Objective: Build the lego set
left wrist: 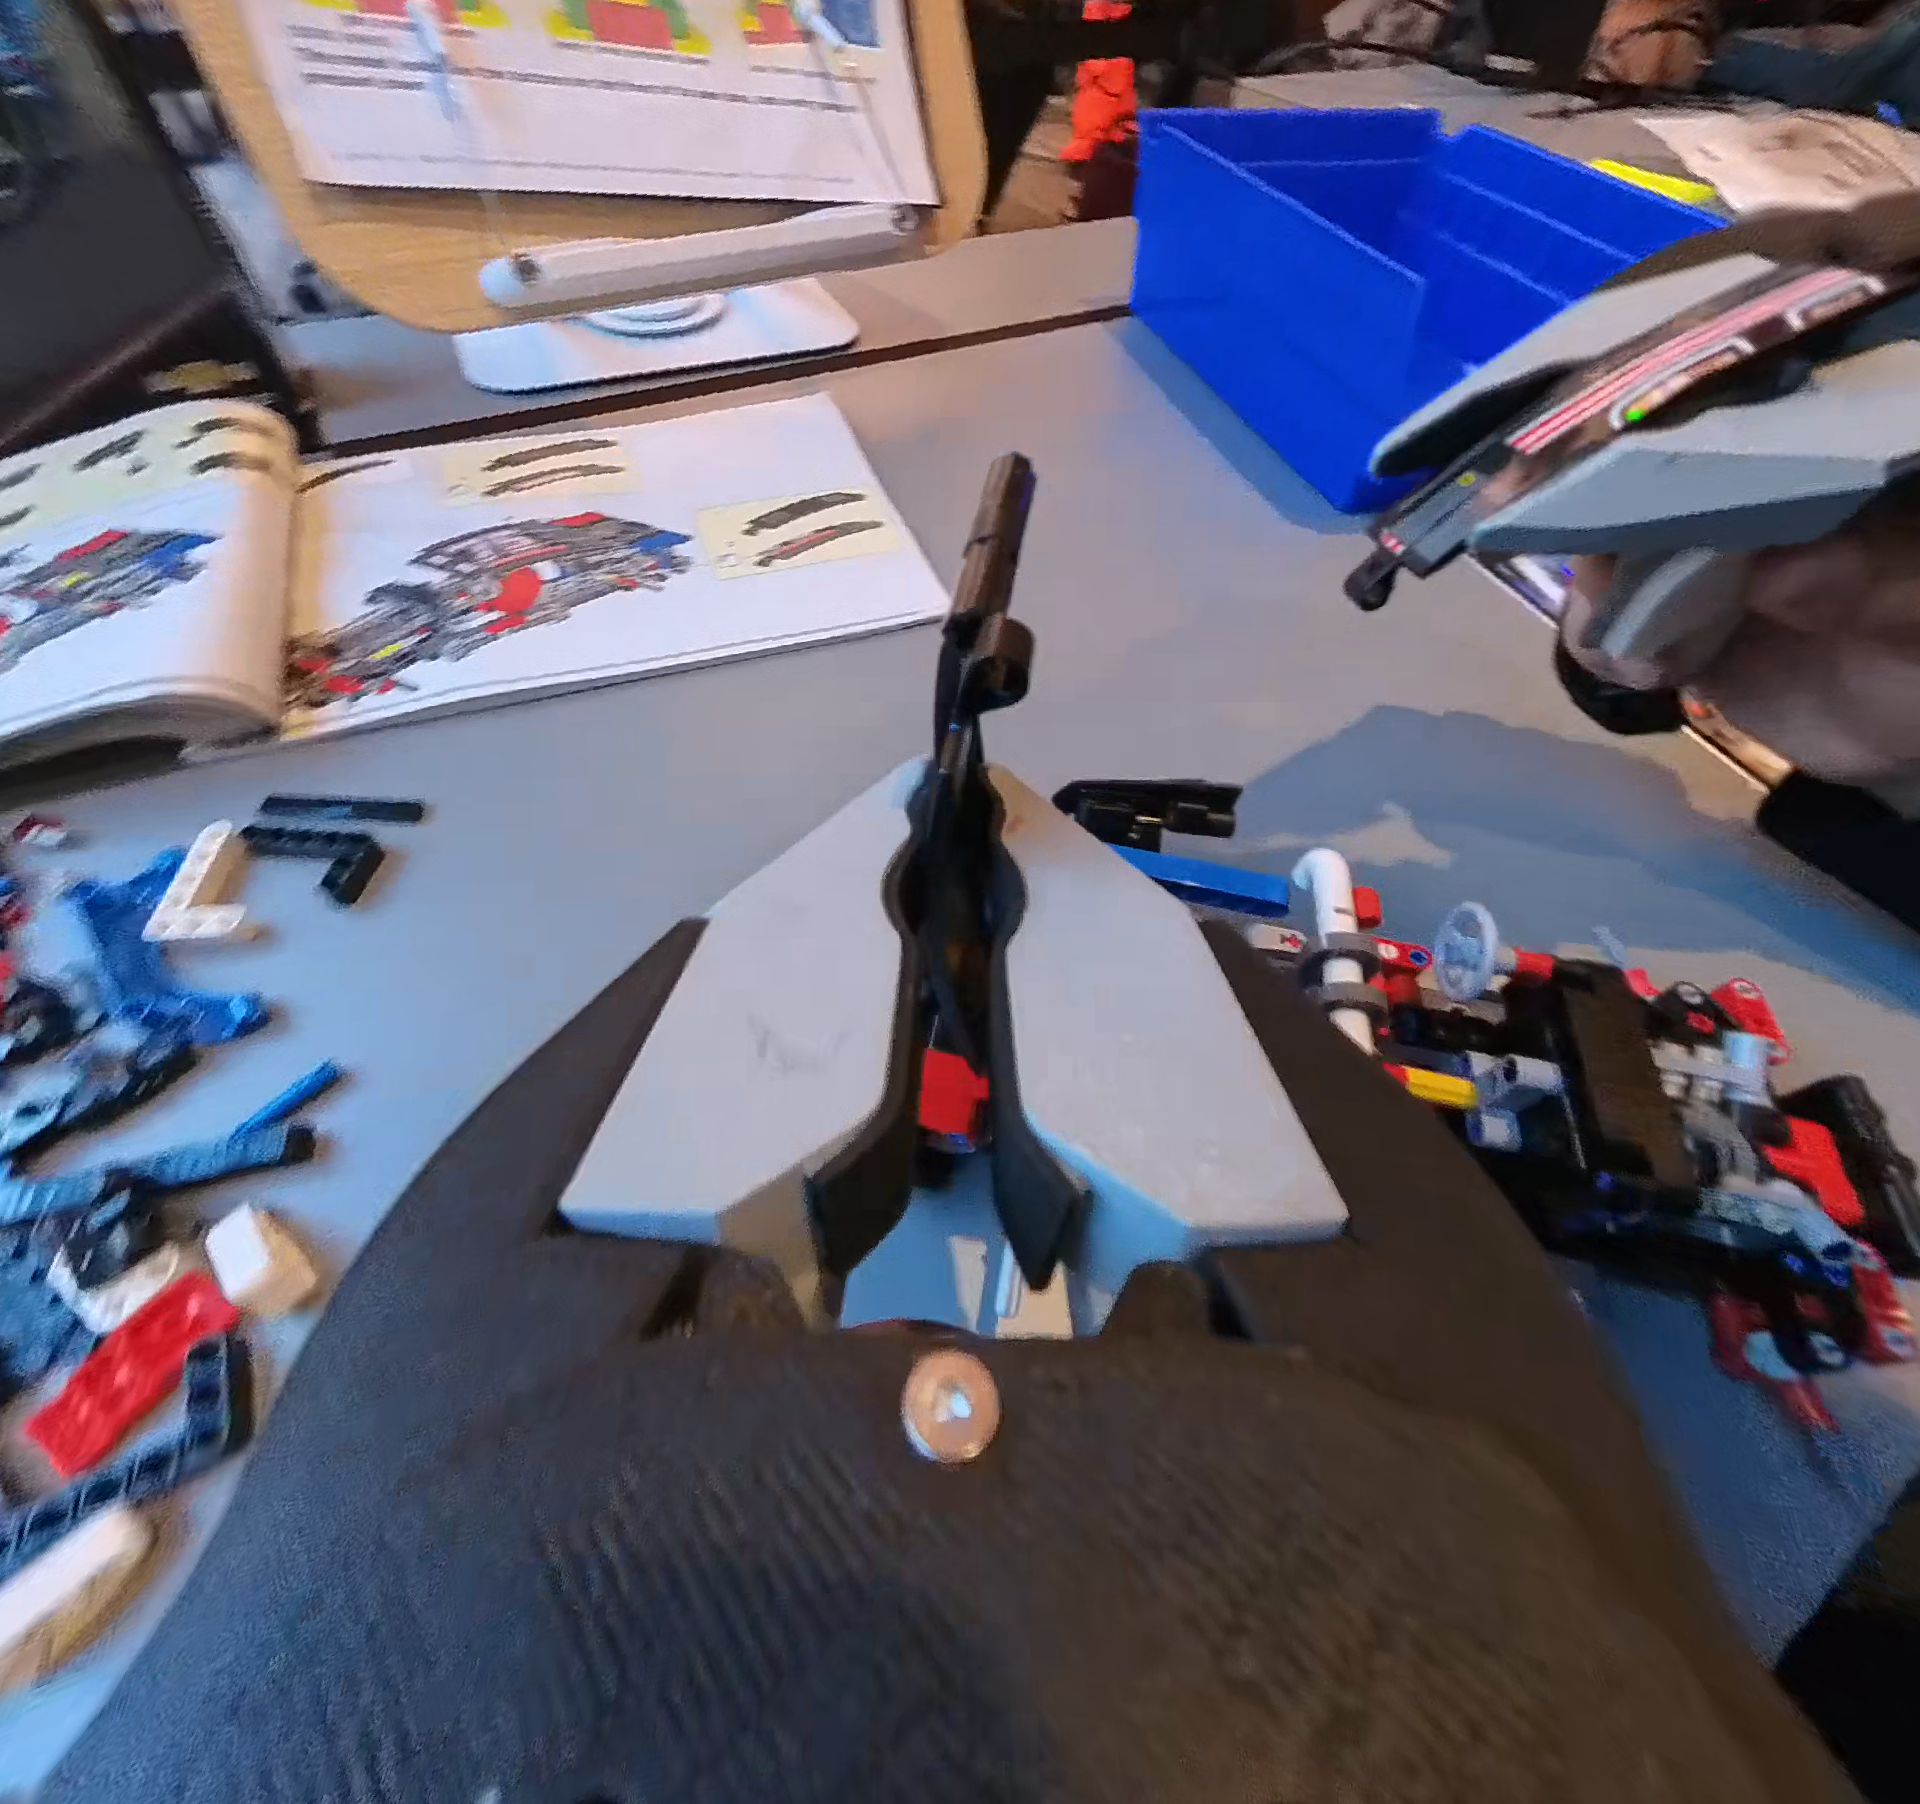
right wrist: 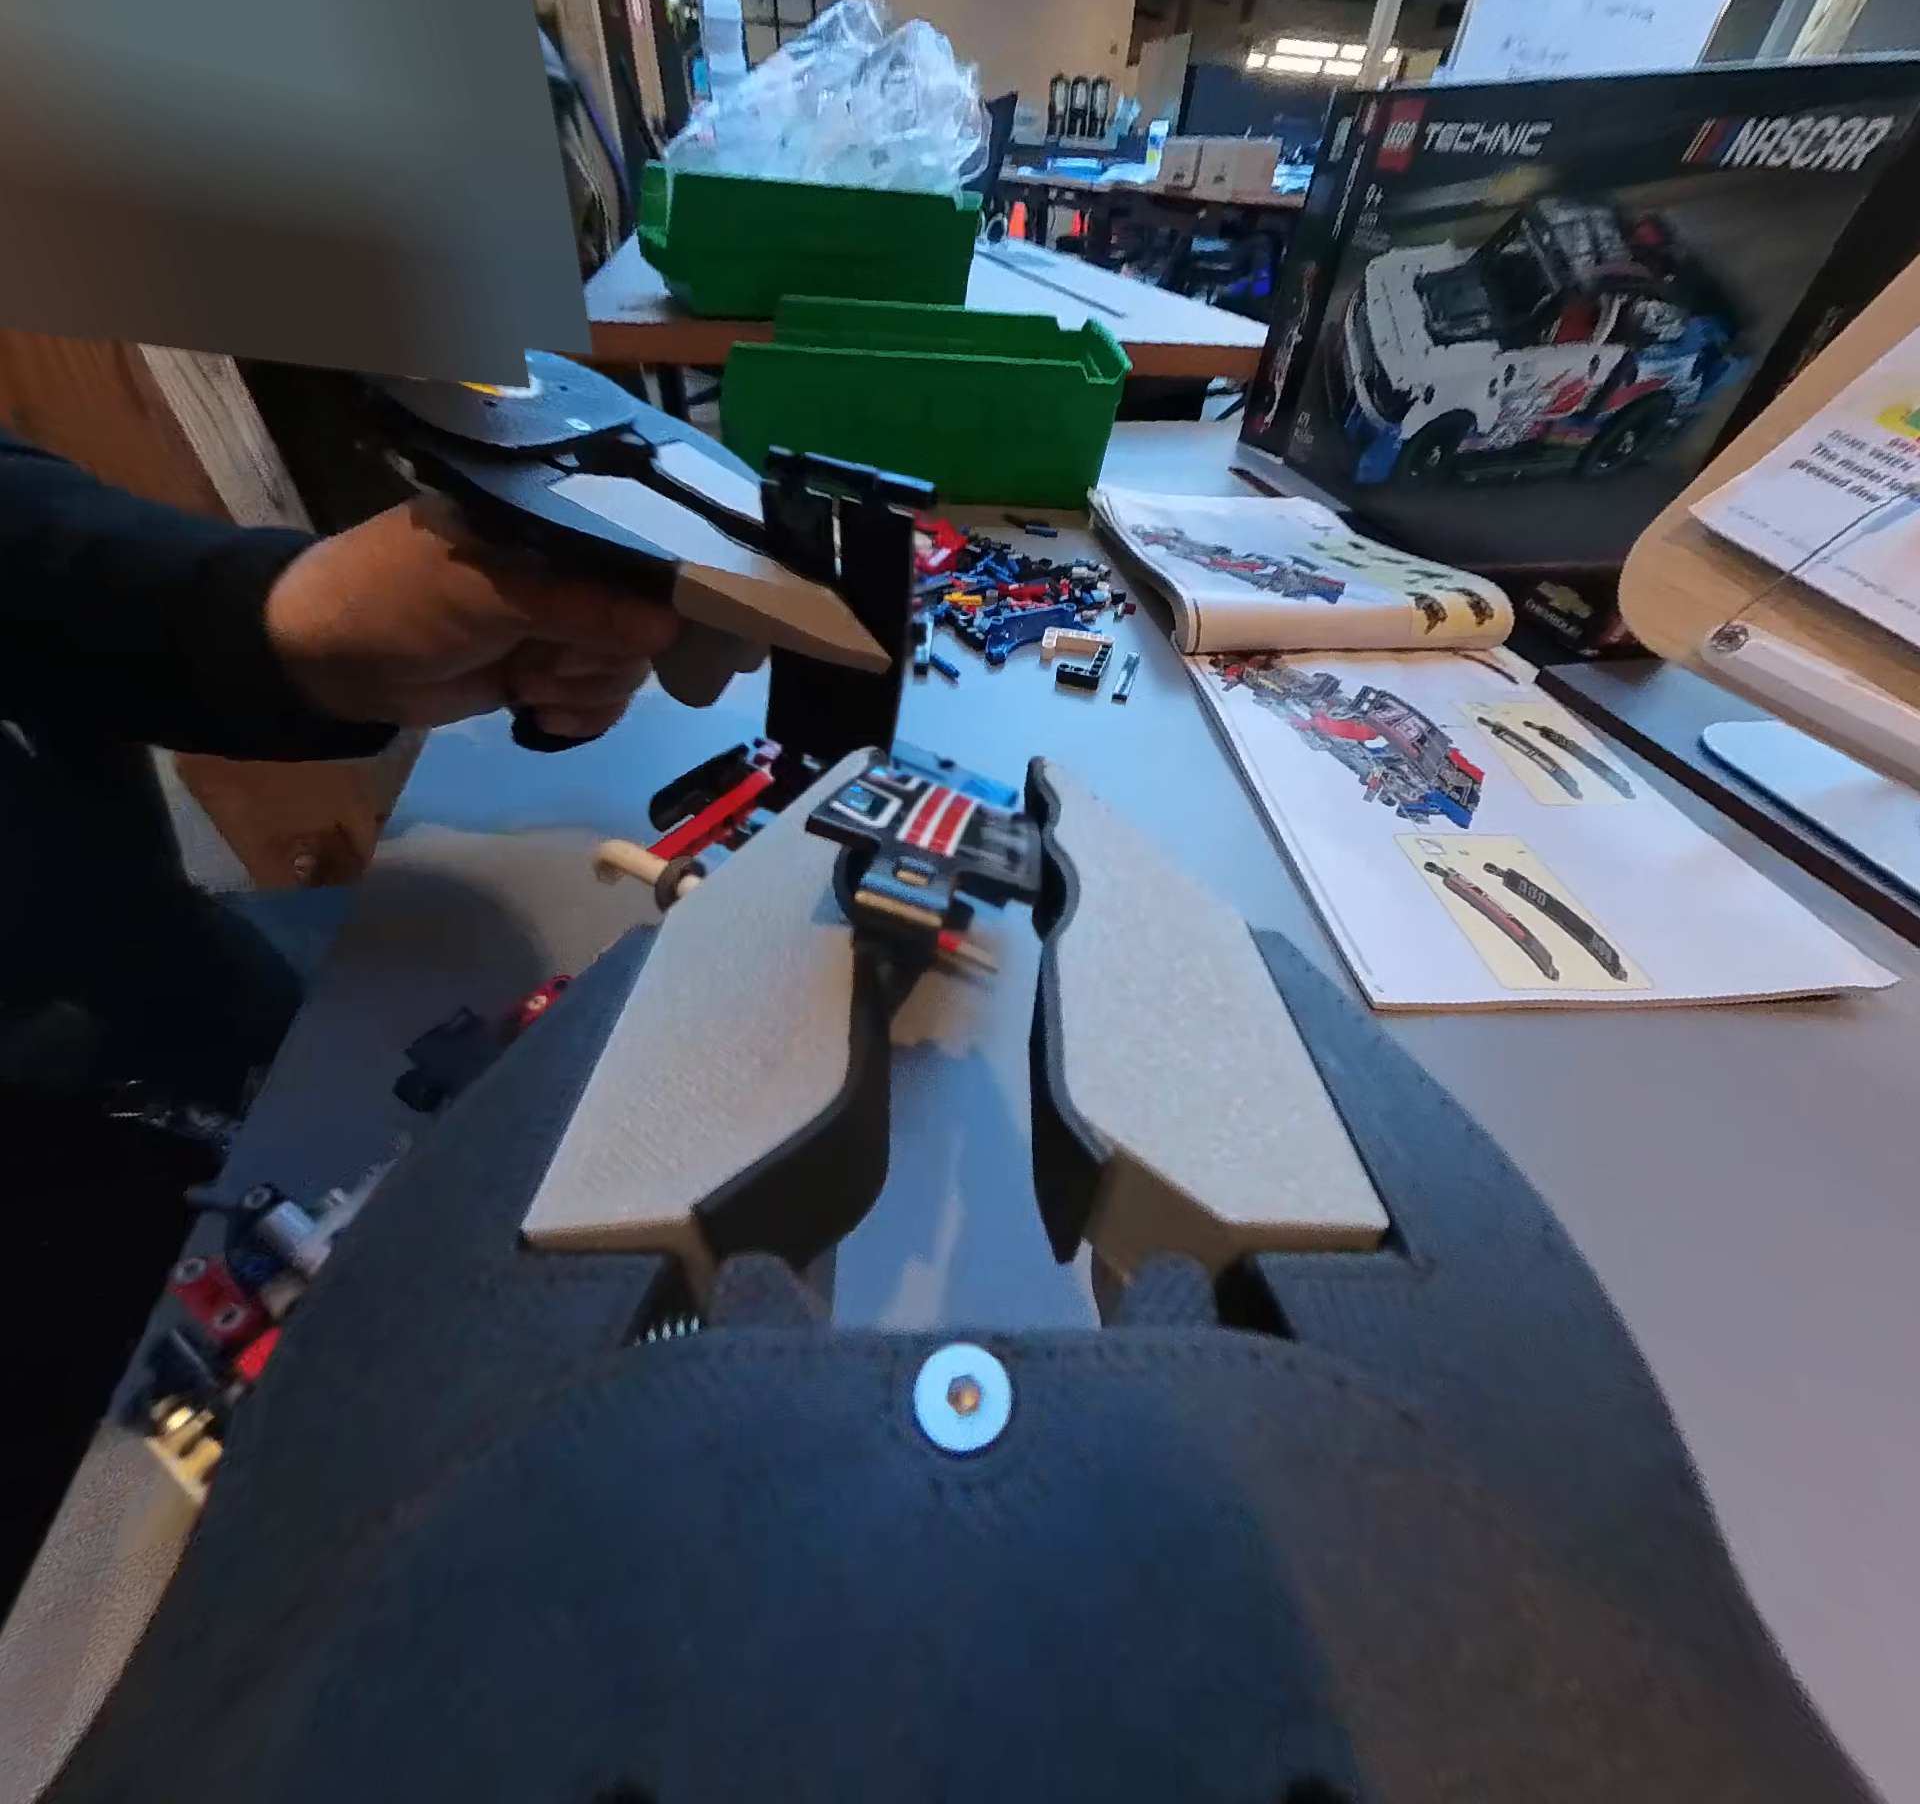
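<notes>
Left gripper [left wrist: 951, 798] jaws clenched on a black panel [left wrist: 992, 559] held upright, right gripper [right wrist: 951, 819] jaws clenched on a striped piece [right wrist: 925, 835], both raised above the worktop [left wrist: 644, 819], apparently for joining; half-built car [left wrist: 1621, 1079] lies below, manual [right wrist: 1455, 819] open alongside.

Grey table [right wrist: 1558, 1235], cluttered workshop bkgd

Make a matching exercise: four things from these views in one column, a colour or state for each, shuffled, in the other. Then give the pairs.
1. left gripper
2. instruction booklet
3. bin behind the booklet
4. bin by the stand

A. blue
B. lying open on the table
C. shut on a black panel piece
D. green

Pairs: 1-C, 2-B, 3-D, 4-A
</notes>
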`<state>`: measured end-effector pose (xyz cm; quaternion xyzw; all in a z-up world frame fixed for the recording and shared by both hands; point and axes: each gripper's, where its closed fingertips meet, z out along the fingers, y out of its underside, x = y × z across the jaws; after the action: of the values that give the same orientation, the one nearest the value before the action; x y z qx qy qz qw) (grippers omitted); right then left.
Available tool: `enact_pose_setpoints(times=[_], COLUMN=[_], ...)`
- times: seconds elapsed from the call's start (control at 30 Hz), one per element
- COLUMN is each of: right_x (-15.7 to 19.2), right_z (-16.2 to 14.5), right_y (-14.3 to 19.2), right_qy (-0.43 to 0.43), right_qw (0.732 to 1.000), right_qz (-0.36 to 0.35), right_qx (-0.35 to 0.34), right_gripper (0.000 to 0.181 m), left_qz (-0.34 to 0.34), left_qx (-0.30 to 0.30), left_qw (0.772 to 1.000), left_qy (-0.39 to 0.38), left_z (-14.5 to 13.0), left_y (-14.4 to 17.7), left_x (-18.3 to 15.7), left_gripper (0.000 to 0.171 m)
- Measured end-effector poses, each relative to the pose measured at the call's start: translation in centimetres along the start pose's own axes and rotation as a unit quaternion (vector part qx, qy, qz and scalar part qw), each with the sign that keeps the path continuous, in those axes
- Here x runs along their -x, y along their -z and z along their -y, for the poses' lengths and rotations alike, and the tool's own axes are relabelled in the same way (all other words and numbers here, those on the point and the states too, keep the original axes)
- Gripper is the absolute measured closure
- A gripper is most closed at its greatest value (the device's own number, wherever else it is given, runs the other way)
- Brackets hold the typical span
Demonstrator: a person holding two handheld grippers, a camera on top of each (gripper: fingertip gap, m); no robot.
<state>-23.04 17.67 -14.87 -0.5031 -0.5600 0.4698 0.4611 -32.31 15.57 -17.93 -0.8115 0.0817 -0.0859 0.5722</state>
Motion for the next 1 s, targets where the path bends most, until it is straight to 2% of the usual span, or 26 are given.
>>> enact_pose_setpoints(times=[0.1,0.17,0.2,0.3,0.4,0.43,0.47,0.53,0.57,0.63,0.7,0.73,0.77,0.8,0.83,0.87,0.9,0.93,1.0], right_x=[-1.1,-1.3,-1.1,-0.4,1.0,1.6,2.2,3.2,3.4,3.9,4.5,4.6,4.7,4.7,4.6,4.5,4.2,3.9,3.3], right_z=[-0.8,-0.5,-0.3,0.5,0.9,1.0,1.0,1.1,1.3,2.7,5.0,6.3,7.5,8.7,9.7,10.4,10.8,11.1,11.5], right_y=[-1.6,-2.8,-3.5,-5.2,-6.4,-6.7,-6.9,-7.3,-7.5,-7.7,-7.4,-7.0,-6.6,-6.1,-5.7,-5.5,-5.5,-5.7,-6.1], right_qy=[-0.015,-0.026,-0.033,-0.056,-0.083,-0.087,-0.089,-0.090,-0.090,-0.089,-0.083,-0.073,-0.056,-0.034,-0.012,0.006,0.018,0.027,0.041], right_qw=[0.999,0.998,0.997,0.994,0.989,0.986,0.984,0.979,0.978,0.974,0.967,0.965,0.963,0.960,0.959,0.959,0.960,0.961,0.963], right_qz=[0.005,0.023,0.035,0.075,0.118,0.133,0.148,0.173,0.184,0.208,0.237,0.242,0.244,0.242,0.235,0.228,0.222,0.219,0.212], right_qx=[0.051,0.061,0.060,0.050,0.044,0.044,0.046,0.051,0.047,0.015,-0.040,-0.072,-0.104,-0.133,-0.156,-0.167,-0.169,-0.167,-0.163], right_gripper=[0.159,0.159,0.160,0.159,0.159,0.160,0.160,0.160,0.160,0.158,0.159,0.159,0.159,0.158,0.159,0.158,0.158,0.159,0.159], left_qz=[0.051,0.068,0.066,0.035,0.029,0.031,0.029,-0.016,-0.035,-0.066,-0.129,-0.192,-0.276,-0.374,-0.459,-0.519,-0.555,-0.575,-0.614], left_qx=[-0.022,-0.034,-0.038,-0.050,-0.066,-0.080,-0.099,-0.113,-0.082,-0.014,0.029,0.046,0.073,0.097,0.112,0.117,0.115,0.124,0.158], left_qw=[0.996,0.990,0.989,0.988,0.990,0.990,0.991,0.993,0.996,0.997,0.990,0.980,0.958,0.919,0.871,0.829,0.802,0.787,0.751], left_qy=[0.069,0.116,0.129,0.141,0.124,0.111,0.087,0.018,-0.009,-0.048,-0.048,-0.022,0.023,0.075,0.131,0.173,0.188,0.184,0.183], left_z=[-0.3,-0.6,-0.6,-0.2,0.8,1.6,2.8,5.4,6.0,6.7,7.3,7.4,7.4,7.8,8.6,9.5,10.0,9.8,9.1], left_y=[1.6,2.9,3.6,6.2,10.0,11.5,13.0,14.4,14.0,12.0,9.2,7.9,6.9,6.6,6.6,6.5,6.1,5.7,5.3], left_x=[1.2,1.3,0.8,-1.5,-1.5,-0.9,-0.1,0.9,1.9,4.3,5.4,5.0,3.8,2.4,1.2,0.5,0.0,-0.6,-1.8], left_gripper=[0.171,0.169,0.162,0.124,0.103,0.106,0.116,0.148,0.152,0.144,0.144,0.145,0.146,0.147,0.147,0.151,0.156,0.153,0.134])
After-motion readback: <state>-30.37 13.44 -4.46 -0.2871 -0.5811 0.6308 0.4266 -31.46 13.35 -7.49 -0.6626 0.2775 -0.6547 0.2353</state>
